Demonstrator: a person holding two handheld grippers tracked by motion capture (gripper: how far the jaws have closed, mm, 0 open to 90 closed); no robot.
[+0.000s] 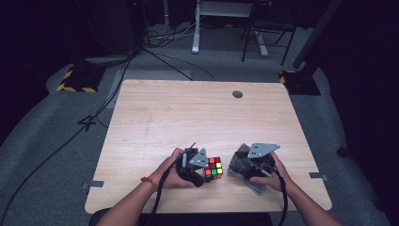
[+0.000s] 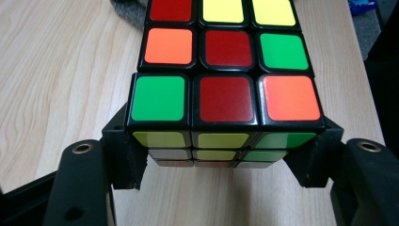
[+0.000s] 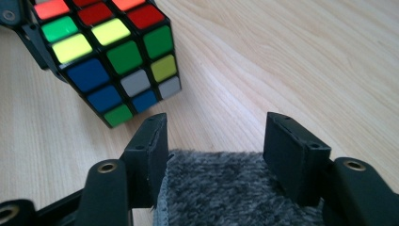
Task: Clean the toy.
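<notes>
Left gripper [image 1: 205, 170] has the cube [image 2: 226, 84] clamped; right gripper [image 3: 214, 141] probably pinches the grey cloth [image 3: 235, 188] — I'd wipe gently, cube steady.

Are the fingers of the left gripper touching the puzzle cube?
Touching. In the left gripper view both fingers of the left gripper press the puzzle cube sides.

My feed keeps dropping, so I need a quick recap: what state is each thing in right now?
Rubik's cube: scrambled, clamped on two opposite sides, tilted with one corner low over the table.
Left gripper: shut on the cube.
Grey fuzzy cloth: lies between the right gripper's jaws; I cannot tell whether they pinch it.
Right gripper: jaws apart, beside the cube.
Table: wooden, bare beyond the hands.
</notes>
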